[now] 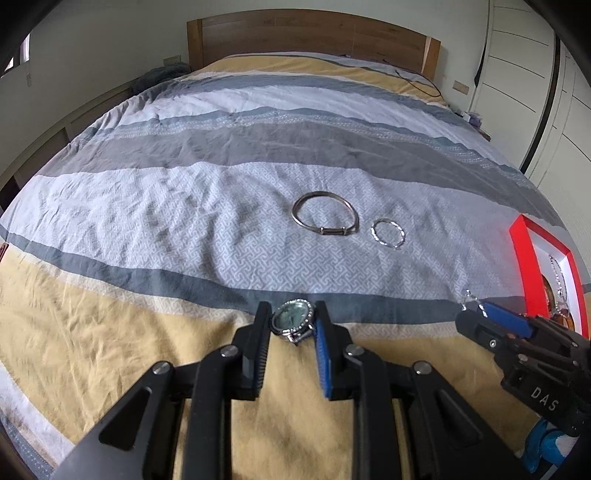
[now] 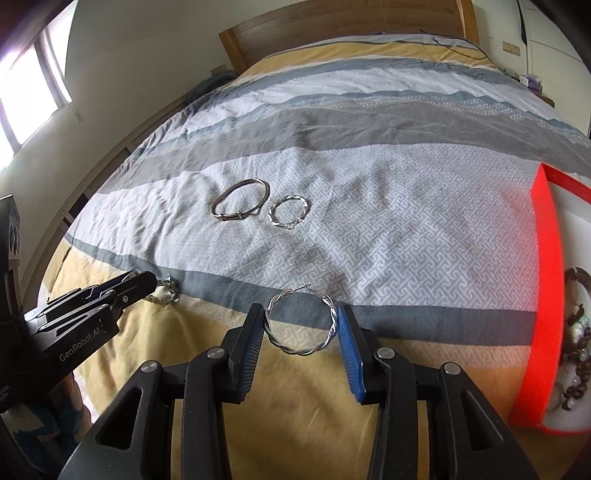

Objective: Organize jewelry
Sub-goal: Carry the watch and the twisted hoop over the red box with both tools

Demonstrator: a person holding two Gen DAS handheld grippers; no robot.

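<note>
My left gripper [image 1: 292,322] is shut on a watch [image 1: 291,320] with a pale green dial and a stone-set rim, low over the striped bedspread. My right gripper [image 2: 301,323] is shut on a twisted silver hoop earring [image 2: 300,320], also just above the bedspread. A plain silver bangle [image 1: 325,213] [image 2: 240,204] and a second twisted silver hoop [image 1: 388,233] [image 2: 289,210] lie side by side on the grey patterned stripe farther up the bed. A red jewelry box [image 1: 524,258] [image 2: 546,295] lies open at the right with several pieces inside.
The bedspread [image 1: 184,206] covers the whole bed up to a wooden headboard [image 1: 310,33]. A dark cable [image 1: 417,83] lies near the pillows. White wardrobe doors [image 1: 524,74] stand at the right. The right gripper's body [image 1: 517,343] shows beside the red box.
</note>
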